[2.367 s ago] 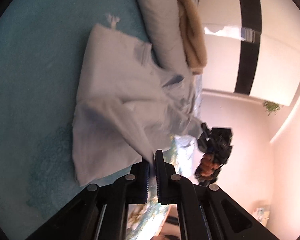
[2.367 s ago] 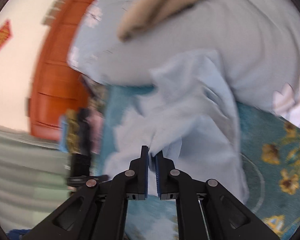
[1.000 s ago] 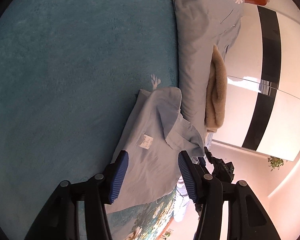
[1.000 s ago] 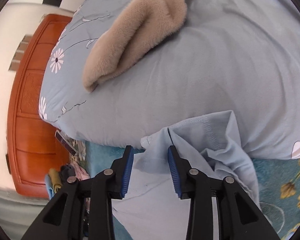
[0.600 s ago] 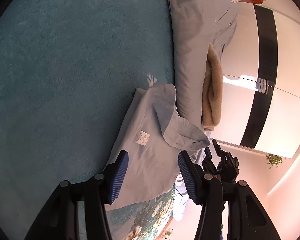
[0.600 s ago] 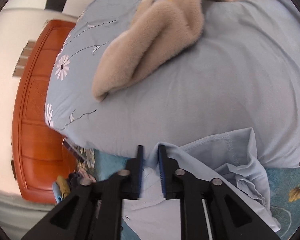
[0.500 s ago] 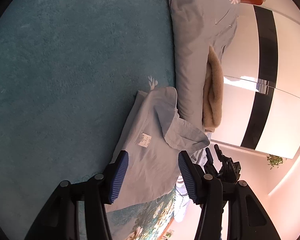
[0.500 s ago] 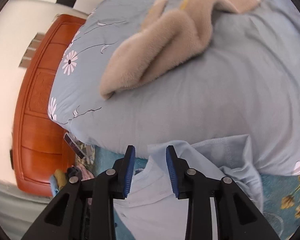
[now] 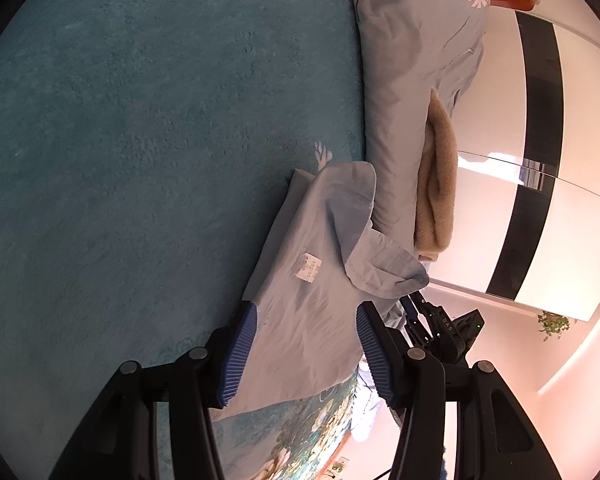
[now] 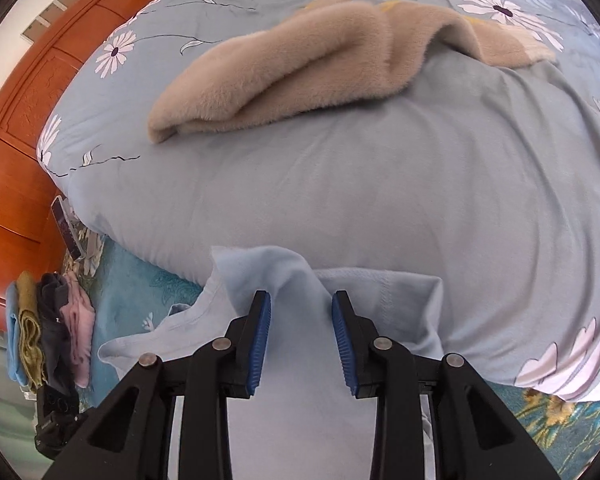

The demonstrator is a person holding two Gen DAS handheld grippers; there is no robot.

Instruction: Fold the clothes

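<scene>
On the teal bed cover, beside the pillow: light-blue shirt (image 9: 312, 320) laid down, released since a moment ago.
Left view: left tool (image 9: 306, 354) gaping, empty, over shirt; wardrobe (image 9: 540, 200) beyond. Right view: right tool (image 10: 302, 334) reopened after brief pinch, straddling raised fold; beige blanket (image 10: 300, 72) atop pillow (image 10: 380, 208); next fold likely.

Left claw (image 9: 304, 344) spread wide over folded shirt (image 9: 312, 320) on teal bed (image 9: 140, 140). At 1 o'clock, pillow (image 9: 404, 100) touching shirt. At 3 o'clock, right claw (image 9: 440, 328) near shirt's edge.
</scene>
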